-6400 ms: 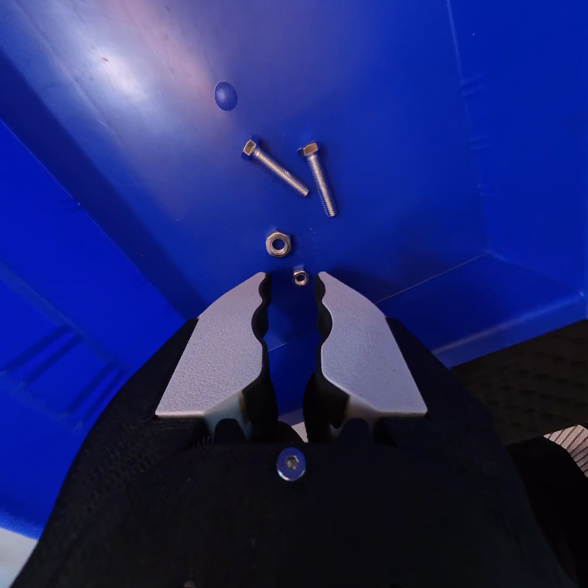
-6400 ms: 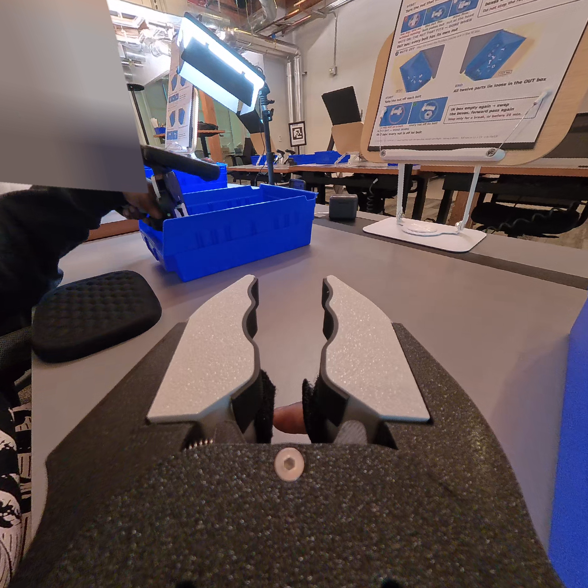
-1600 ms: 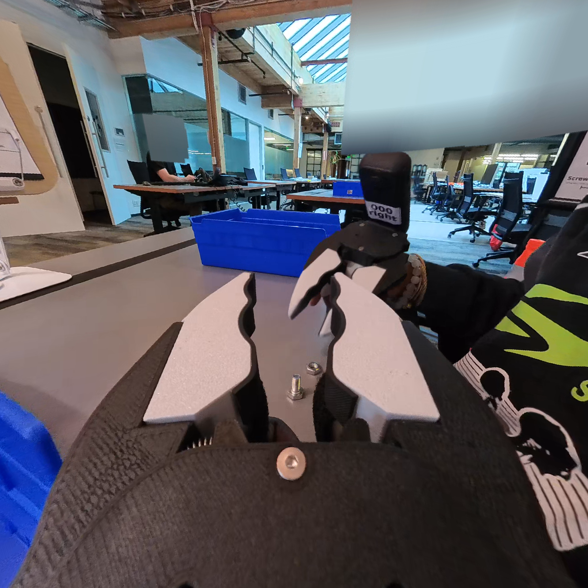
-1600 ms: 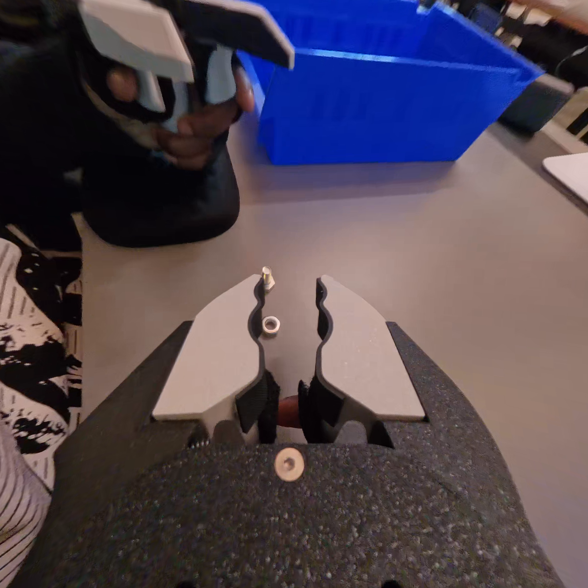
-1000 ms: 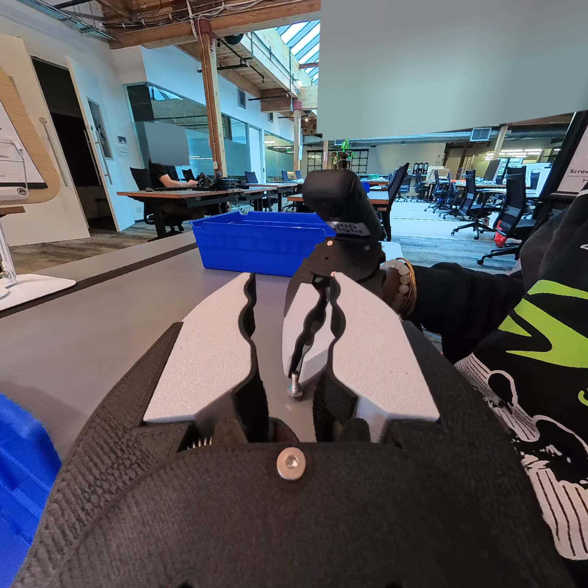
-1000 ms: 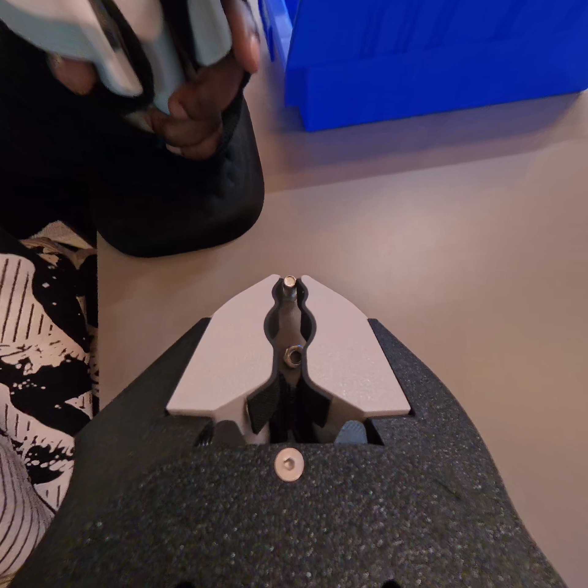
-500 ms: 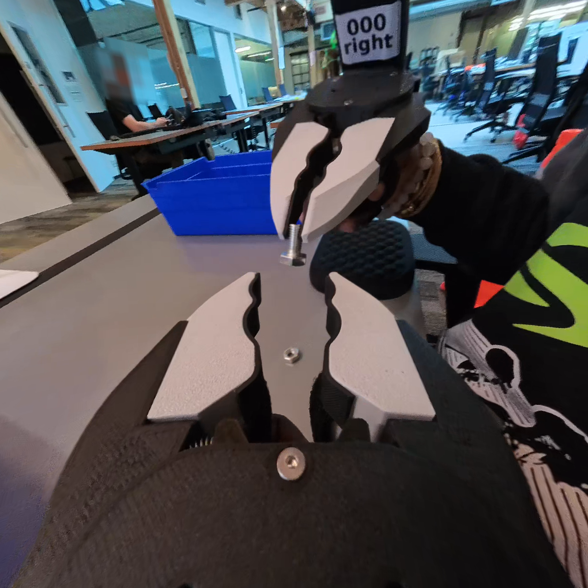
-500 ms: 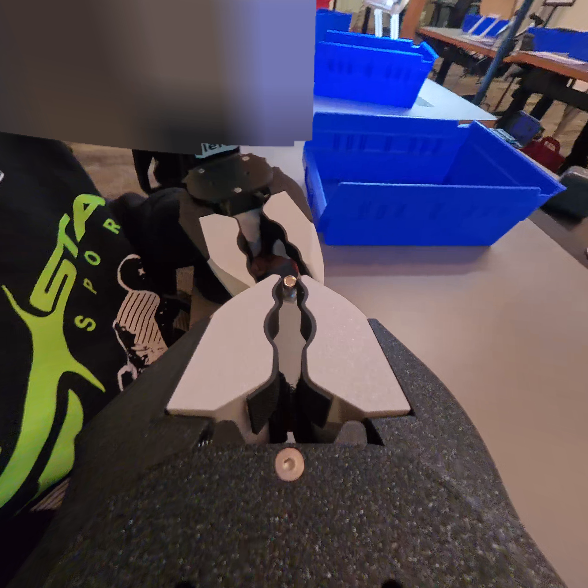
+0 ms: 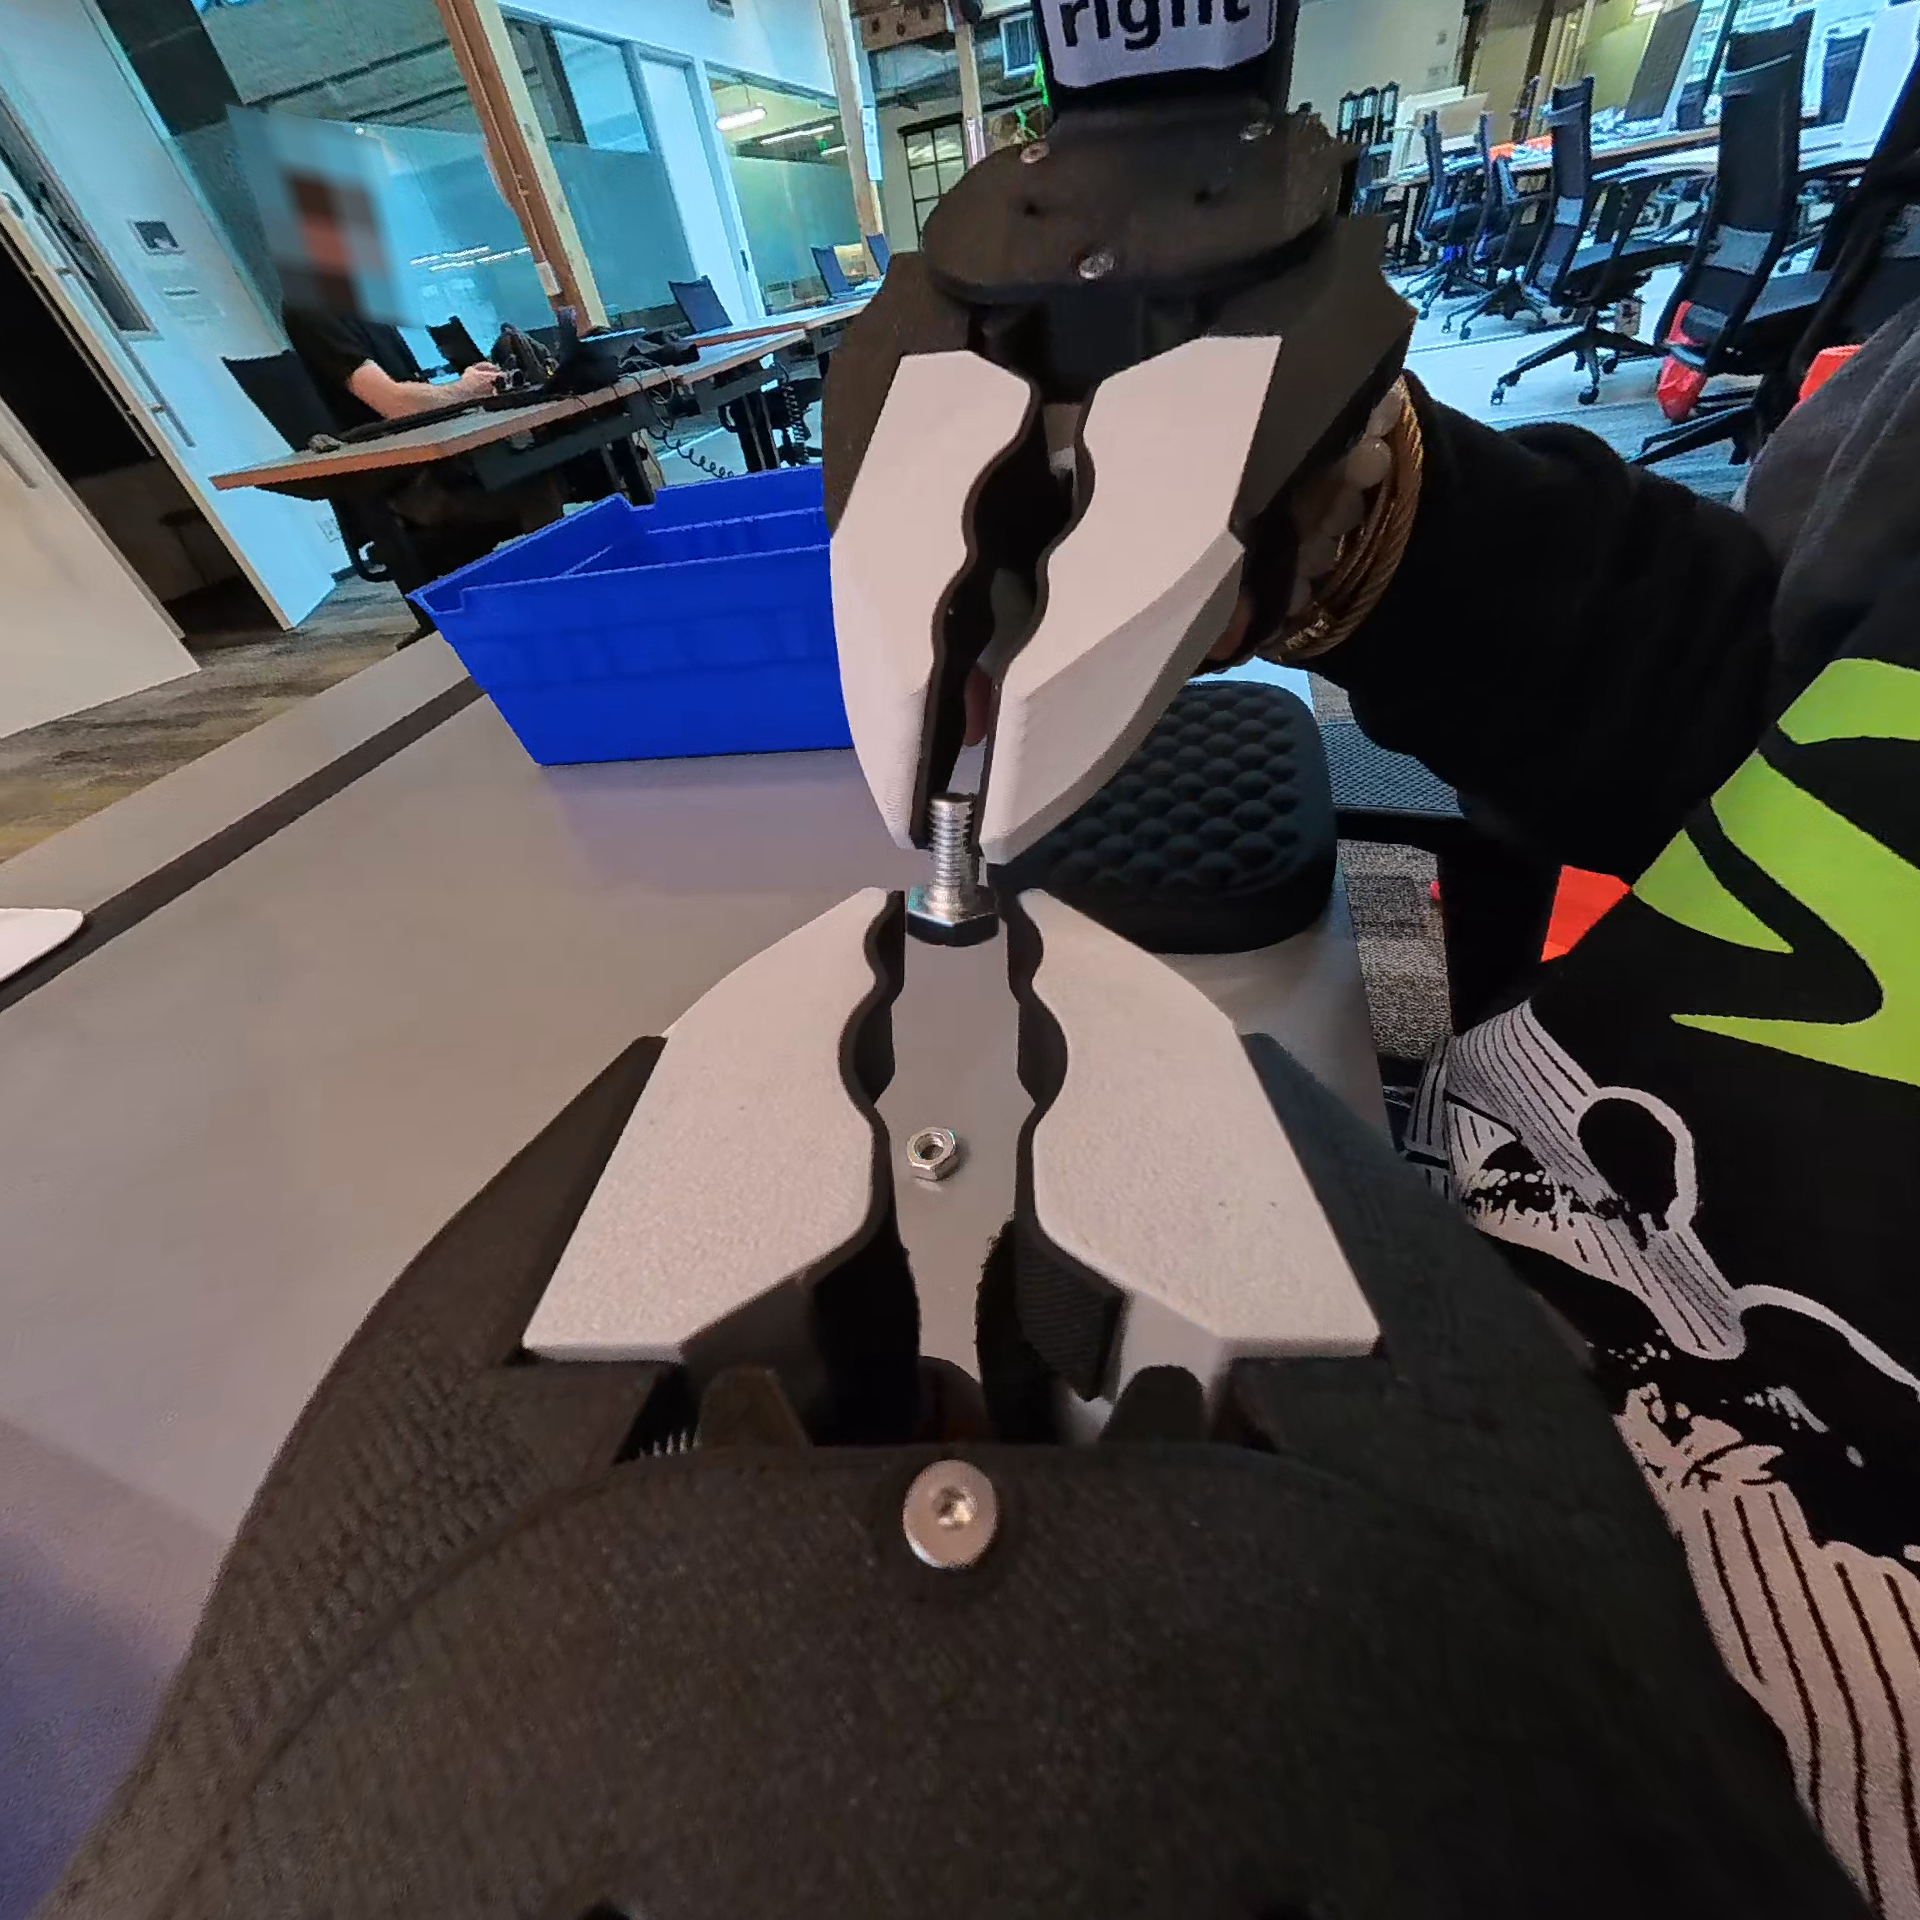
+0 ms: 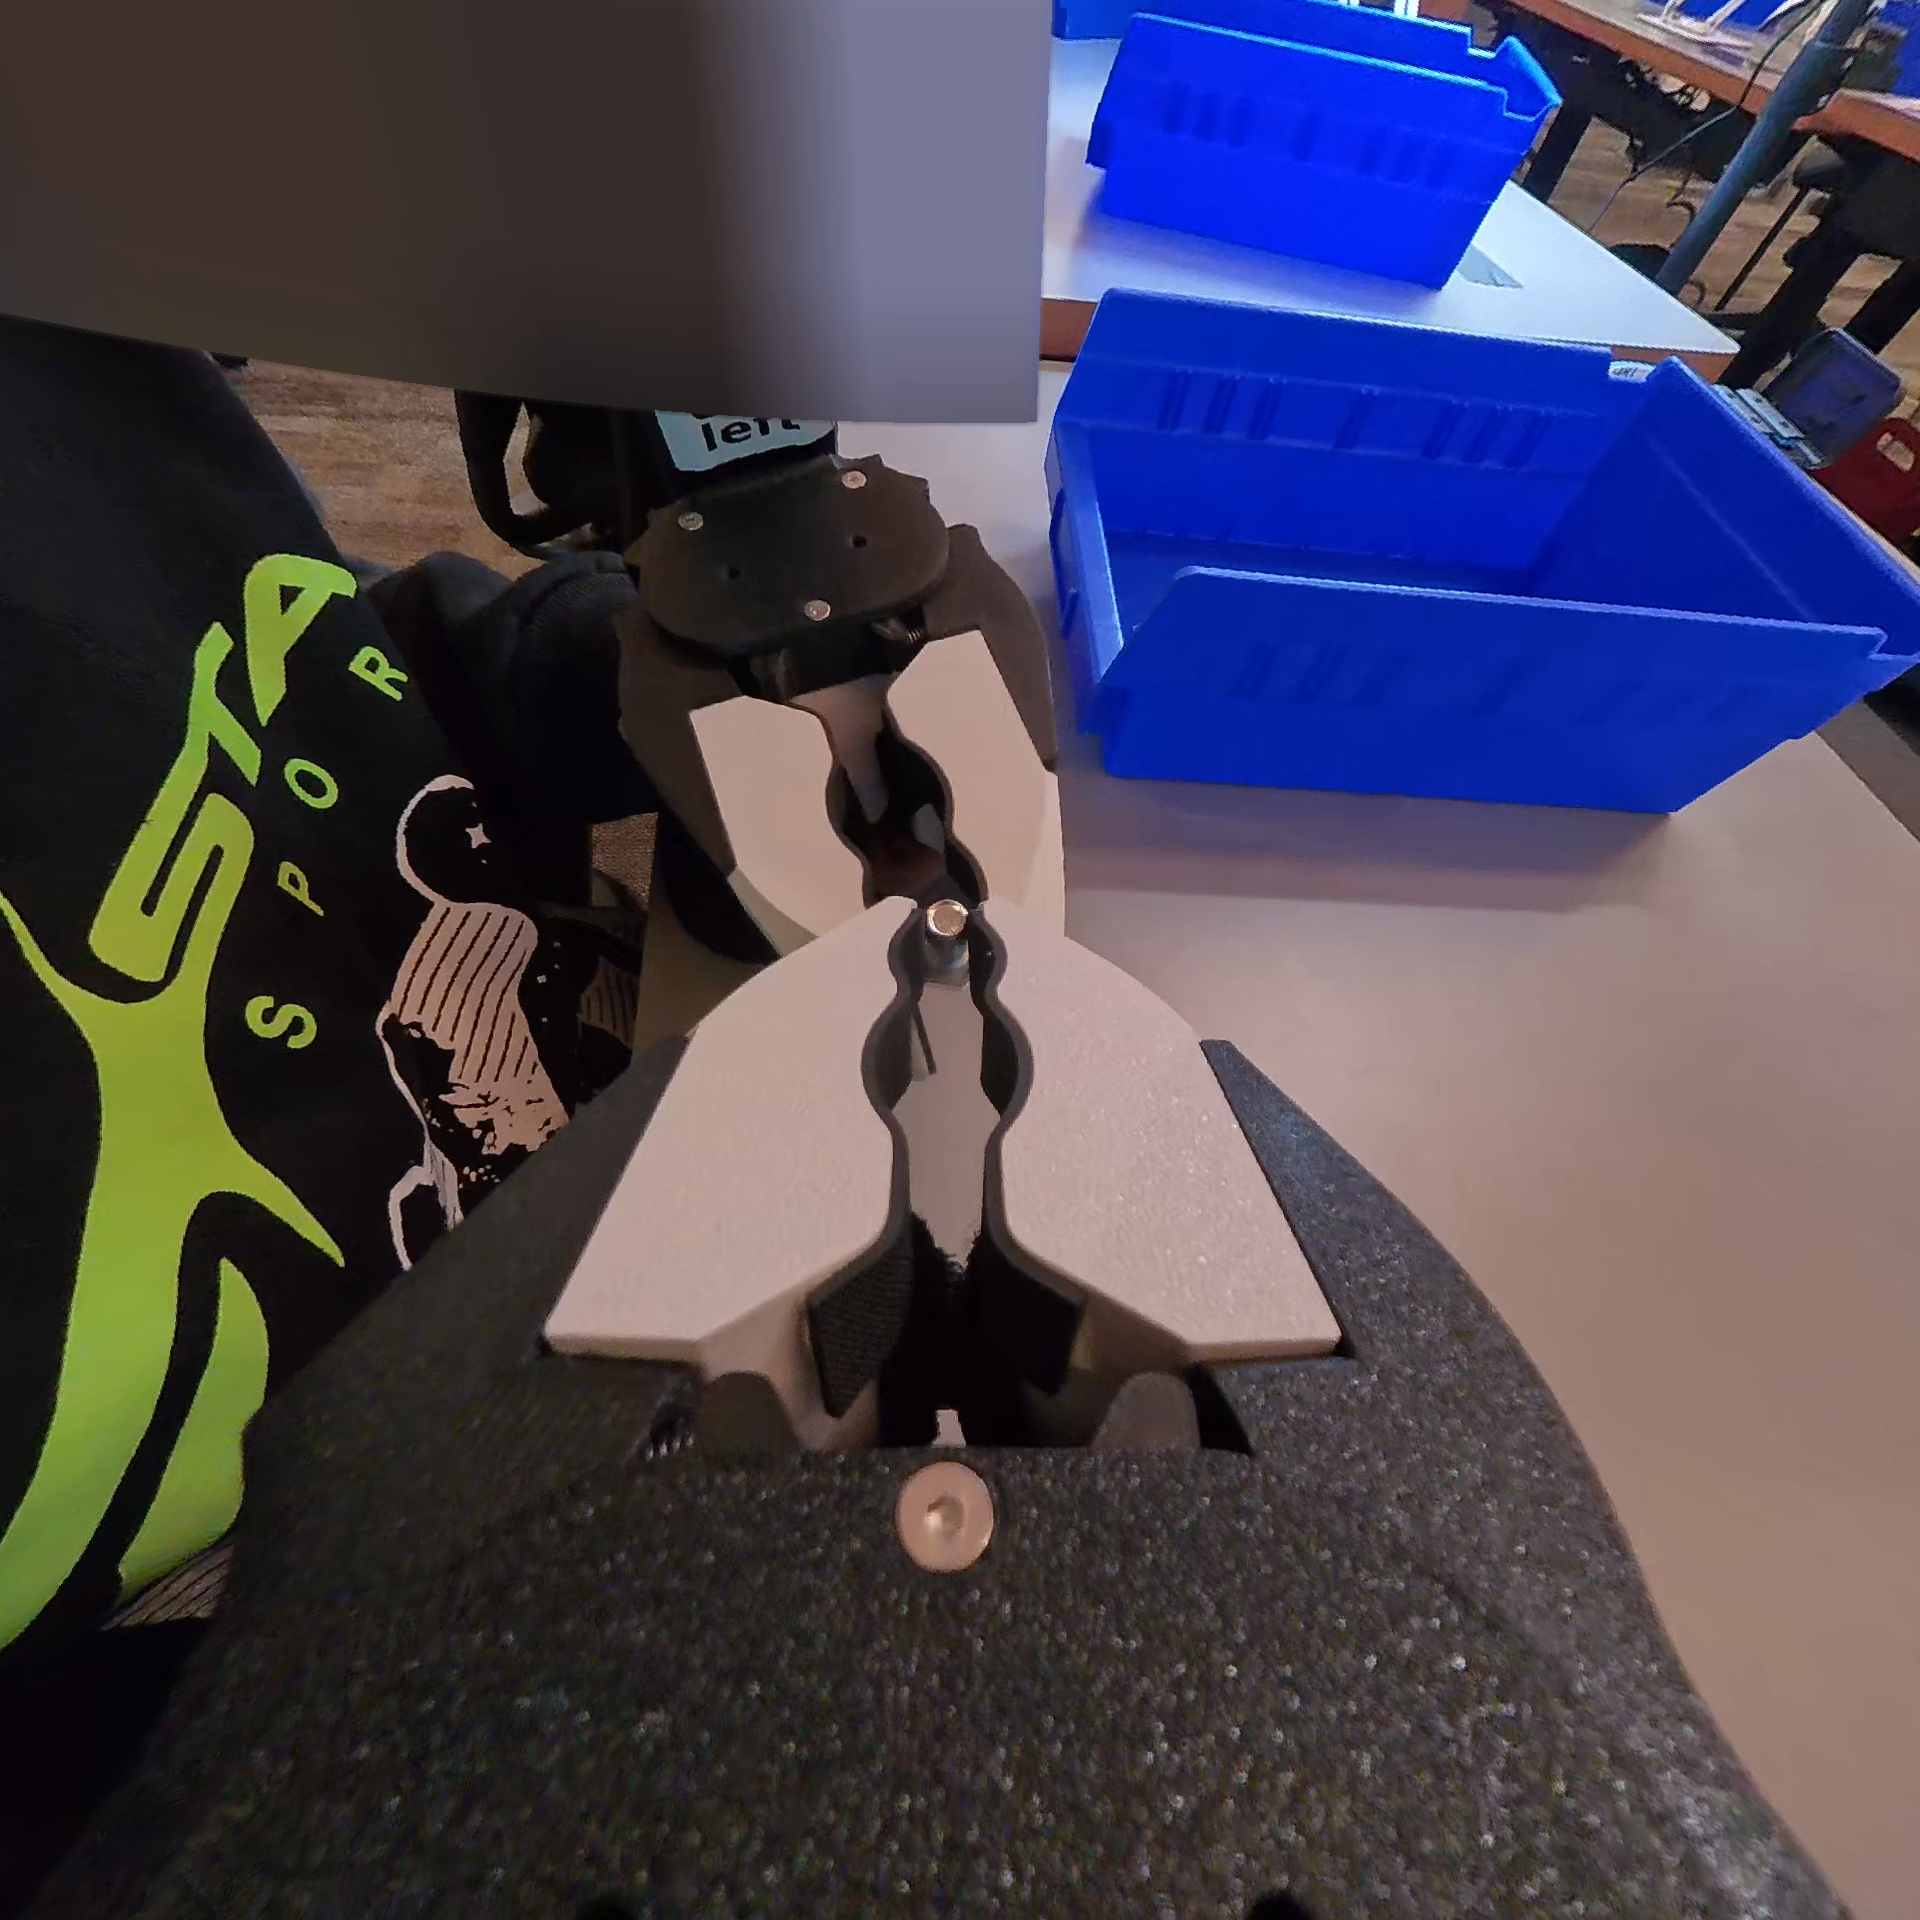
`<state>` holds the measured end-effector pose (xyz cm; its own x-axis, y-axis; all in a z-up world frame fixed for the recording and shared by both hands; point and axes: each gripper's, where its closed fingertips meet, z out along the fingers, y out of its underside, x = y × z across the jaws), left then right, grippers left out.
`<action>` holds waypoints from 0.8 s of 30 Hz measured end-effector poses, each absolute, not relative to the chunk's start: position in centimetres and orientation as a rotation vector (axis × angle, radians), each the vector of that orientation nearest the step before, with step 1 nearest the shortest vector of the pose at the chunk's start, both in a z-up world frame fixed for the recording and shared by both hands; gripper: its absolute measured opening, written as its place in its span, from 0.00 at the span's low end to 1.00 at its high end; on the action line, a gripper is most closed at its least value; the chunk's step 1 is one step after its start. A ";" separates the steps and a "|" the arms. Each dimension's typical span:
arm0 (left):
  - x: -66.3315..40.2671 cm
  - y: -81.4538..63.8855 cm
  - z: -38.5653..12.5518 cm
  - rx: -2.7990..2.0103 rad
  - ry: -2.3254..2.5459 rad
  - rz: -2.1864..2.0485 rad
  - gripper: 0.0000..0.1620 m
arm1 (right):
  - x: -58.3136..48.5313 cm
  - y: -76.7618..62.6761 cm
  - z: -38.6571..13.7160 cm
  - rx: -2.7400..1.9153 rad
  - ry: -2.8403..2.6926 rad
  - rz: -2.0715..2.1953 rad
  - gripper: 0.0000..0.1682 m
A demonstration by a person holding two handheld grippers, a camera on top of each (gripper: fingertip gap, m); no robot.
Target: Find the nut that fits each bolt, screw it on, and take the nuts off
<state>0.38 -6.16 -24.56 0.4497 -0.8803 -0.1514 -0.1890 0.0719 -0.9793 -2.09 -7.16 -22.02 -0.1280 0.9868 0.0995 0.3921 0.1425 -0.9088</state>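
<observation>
My right gripper [image 9: 948, 826] hangs down from above, shut on the threaded shaft of a small silver bolt [image 9: 953, 857] and holding it head-down above the grey table [image 9: 364, 987]. My left gripper [image 9: 954, 914] has closed in from below until its tips sit against the sides of the bolt's hex head. A small silver nut [image 9: 932, 1155] lies loose on the table between the left fingers. In the right wrist view the bolt [image 10: 945, 923] sits at my right gripper's [image 10: 943, 935] tips, with the left gripper [image 10: 914, 894] just beyond.
A blue bin [image 9: 665, 644] stands behind on the table; it shows at the right in the right wrist view [image 10: 1455, 686], with another bin [image 10: 1299, 135] farther off. A black dimpled pad [image 9: 1184, 831] lies at the table's edge. The person's black printed shirt [image 9: 1714, 935] is close by. The grippers are tip to tip, or close to it.
The right gripper closed on the standing bolt and lifted it off the table. The left gripper moved up under it and narrowed around the head. The nut stayed on the table.
</observation>
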 end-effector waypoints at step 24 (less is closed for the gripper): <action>-2.6 -5.4 -23.4 -1.439 0.837 -0.841 0.09 | 0.4 -3.5 -33.2 -1.496 -2.271 0.584 0.16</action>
<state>-2.56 -5.39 -23.44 0.4777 -0.8783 0.0195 -0.0154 -0.0305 -0.9994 0.35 -3.49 -33.22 -0.3760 0.9240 0.0693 0.7759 0.3548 -0.5216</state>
